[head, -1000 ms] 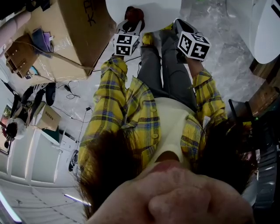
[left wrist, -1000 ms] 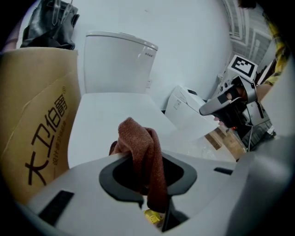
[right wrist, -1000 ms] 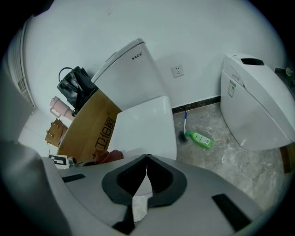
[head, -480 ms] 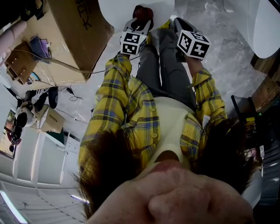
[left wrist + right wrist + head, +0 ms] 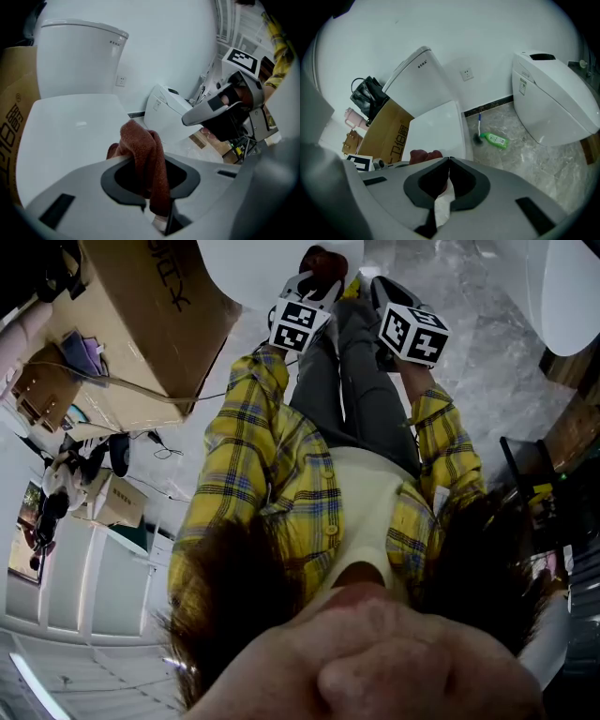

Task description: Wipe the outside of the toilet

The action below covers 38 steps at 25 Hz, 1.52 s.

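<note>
The white toilet (image 5: 70, 126) has its lid down and its tank (image 5: 77, 56) behind. My left gripper (image 5: 143, 161) is shut on a reddish-brown cloth (image 5: 140, 140), which hangs at the lid's near right edge. In the head view that cloth (image 5: 323, 259) lies against the toilet's rim (image 5: 272, 263), ahead of the left gripper (image 5: 317, 279). My right gripper (image 5: 449, 161) is shut on a white tissue (image 5: 440, 206), beside and above the toilet's (image 5: 438, 124) front. From the head view the right gripper (image 5: 384, 292) is held over the person's knees.
A cardboard box (image 5: 159, 306) stands against the toilet's left side. A second white toilet (image 5: 553, 93) sits to the right, with a green bottle (image 5: 494, 139) and a brush (image 5: 479, 126) on the marble floor between. A black bag (image 5: 368, 96) rests behind the box.
My left gripper has carried the cloth a little to the right along the toilet's edge, closer to the right gripper. The right gripper has hardly moved.
</note>
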{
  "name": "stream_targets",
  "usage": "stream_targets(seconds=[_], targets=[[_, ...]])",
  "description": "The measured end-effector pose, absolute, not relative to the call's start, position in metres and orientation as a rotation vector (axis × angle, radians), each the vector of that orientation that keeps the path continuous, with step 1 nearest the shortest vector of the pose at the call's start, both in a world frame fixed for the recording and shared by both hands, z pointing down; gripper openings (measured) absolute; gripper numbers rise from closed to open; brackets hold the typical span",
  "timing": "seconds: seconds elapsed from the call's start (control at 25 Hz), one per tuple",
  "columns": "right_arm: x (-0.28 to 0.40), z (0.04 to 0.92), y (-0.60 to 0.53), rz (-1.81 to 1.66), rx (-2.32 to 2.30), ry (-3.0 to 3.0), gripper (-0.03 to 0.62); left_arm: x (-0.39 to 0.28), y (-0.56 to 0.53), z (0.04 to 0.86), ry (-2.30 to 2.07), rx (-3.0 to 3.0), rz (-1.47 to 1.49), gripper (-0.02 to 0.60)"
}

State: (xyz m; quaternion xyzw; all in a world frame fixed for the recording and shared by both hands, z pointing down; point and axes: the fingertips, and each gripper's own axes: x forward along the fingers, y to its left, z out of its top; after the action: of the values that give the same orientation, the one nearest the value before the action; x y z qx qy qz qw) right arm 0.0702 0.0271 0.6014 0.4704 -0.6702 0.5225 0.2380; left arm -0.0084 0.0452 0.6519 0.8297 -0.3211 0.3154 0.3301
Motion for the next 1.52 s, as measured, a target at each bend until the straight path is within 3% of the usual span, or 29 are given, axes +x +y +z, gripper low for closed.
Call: stream_targets(seconds=[0.6,1.52], targets=[[0.081,0.597,0.022,1.428,1.333,-1.827,0.026,0.034,0.033,0.634,-0.75,2.228,0.747,0.098],[0.056,0.534,0.001,1.331,1.348,-1.951,0.026,-0.019,0.001,0.535,-1.018,2.168,0.478,0.098]])
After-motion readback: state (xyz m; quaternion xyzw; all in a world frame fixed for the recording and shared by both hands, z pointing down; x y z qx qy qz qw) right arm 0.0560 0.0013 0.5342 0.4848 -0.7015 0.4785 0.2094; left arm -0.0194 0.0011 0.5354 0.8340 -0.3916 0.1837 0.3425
